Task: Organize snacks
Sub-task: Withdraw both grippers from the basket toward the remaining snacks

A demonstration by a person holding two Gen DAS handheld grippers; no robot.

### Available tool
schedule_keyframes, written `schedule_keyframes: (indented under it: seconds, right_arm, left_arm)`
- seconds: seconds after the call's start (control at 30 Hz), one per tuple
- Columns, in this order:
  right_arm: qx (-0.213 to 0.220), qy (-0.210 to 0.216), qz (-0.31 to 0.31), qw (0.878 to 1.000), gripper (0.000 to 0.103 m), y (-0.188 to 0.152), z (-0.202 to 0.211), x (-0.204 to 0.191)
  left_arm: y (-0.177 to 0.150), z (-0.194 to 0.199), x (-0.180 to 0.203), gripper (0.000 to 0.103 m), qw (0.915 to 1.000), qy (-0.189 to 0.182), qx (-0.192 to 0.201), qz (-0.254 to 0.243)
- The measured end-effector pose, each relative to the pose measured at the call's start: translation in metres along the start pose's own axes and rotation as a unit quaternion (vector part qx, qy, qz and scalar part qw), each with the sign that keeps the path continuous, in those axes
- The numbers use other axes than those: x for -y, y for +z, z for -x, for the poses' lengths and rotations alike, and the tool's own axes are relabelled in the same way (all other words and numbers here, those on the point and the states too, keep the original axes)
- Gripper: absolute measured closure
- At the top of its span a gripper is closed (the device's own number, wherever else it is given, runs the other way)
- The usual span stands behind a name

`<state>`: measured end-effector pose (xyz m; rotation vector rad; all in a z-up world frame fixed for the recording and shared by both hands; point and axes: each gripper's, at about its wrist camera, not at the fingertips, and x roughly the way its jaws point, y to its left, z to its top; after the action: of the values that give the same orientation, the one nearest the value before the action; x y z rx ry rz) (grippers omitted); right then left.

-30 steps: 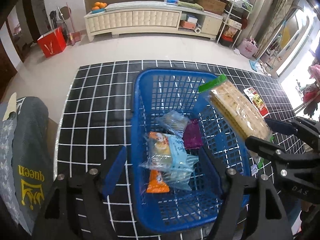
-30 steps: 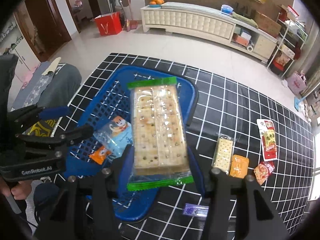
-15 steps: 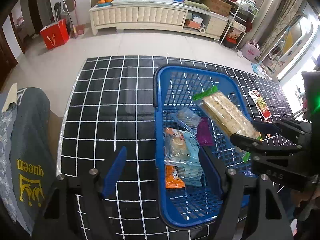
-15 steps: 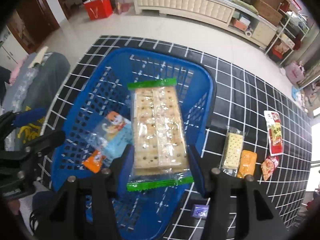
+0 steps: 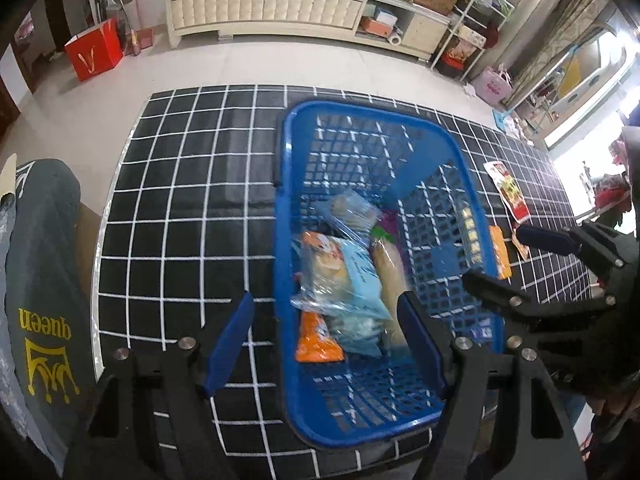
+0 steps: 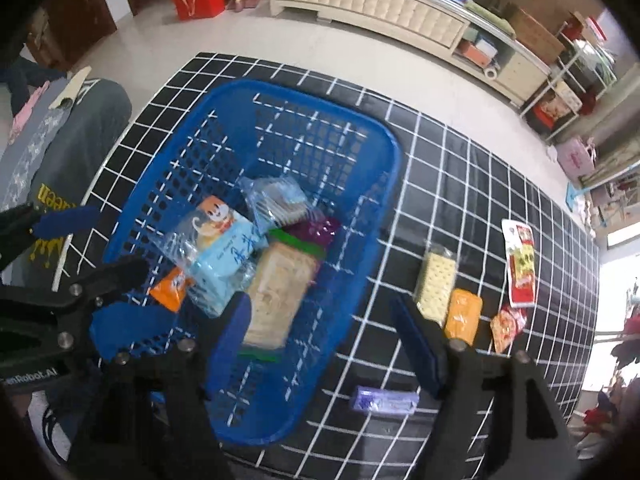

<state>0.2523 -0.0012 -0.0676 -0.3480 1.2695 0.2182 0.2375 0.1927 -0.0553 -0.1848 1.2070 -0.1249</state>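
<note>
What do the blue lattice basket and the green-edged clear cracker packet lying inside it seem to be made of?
Blue lattice basket: likely moulded plastic, slightly glossy, with one even colour, a smooth rounded rim and regular cut-out holes. Green-edged clear cracker packet: probably thin plastic film, shiny; the pale crackers show through it, though the picture is blurred.

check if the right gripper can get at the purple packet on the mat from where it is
Probably yes. The right gripper is open and empty, the purple packet lies alone on the checked mat just outside the blue basket, nothing on it.
</note>
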Motion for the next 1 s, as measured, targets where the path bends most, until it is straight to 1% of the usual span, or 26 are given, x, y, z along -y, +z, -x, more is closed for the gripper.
schedule_keyframes:
  seconds: [0.13,0.3,0.43,0.57,0.67,0.8,0.87,1.0]
  right_arm:
    - [0.006,0.001,-0.011,1.000,0.024,-0.013,0.013,0.016]
    - [0.011,0.014,-0.030,0.999,0.024,-0.034,0.029,0.043]
    - [0.014,0.014,-0.048,0.999,0.024,-0.054,0.039,0.071]
    - [0.019,0.015,-0.073,0.997,0.024,-0.077,0.049,0.105]
    - [0.023,0.015,-0.093,0.995,0.024,-0.094,0.054,0.129]
    - [0.020,0.013,-0.116,0.993,0.024,-0.117,0.053,0.156]
    - [0.012,0.013,-0.121,0.993,0.024,-0.125,0.050,0.169]
    - [0.018,0.014,-0.143,0.989,0.024,-0.137,0.048,0.198]
  left_arm:
    - [-0.006,0.008,0.018,0.031,0.9999,0.010,-0.003,-0.006]
    - [-0.014,0.017,0.050,0.031,0.9995,0.015,-0.002,-0.026]
    - [-0.019,0.018,0.079,0.031,0.9988,0.021,0.000,-0.044]
    - [-0.022,0.018,0.108,0.031,0.9983,0.016,-0.002,-0.056]
    - [-0.026,0.018,0.138,0.031,0.9965,0.019,0.002,-0.082]
    - [-0.027,0.015,0.173,0.031,0.9942,0.005,0.013,-0.107]
    - [-0.027,0.009,0.188,0.028,0.9937,0.001,0.018,-0.110]
    - [-0.025,-0.013,0.219,0.028,0.9929,-0.008,-0.001,-0.119]
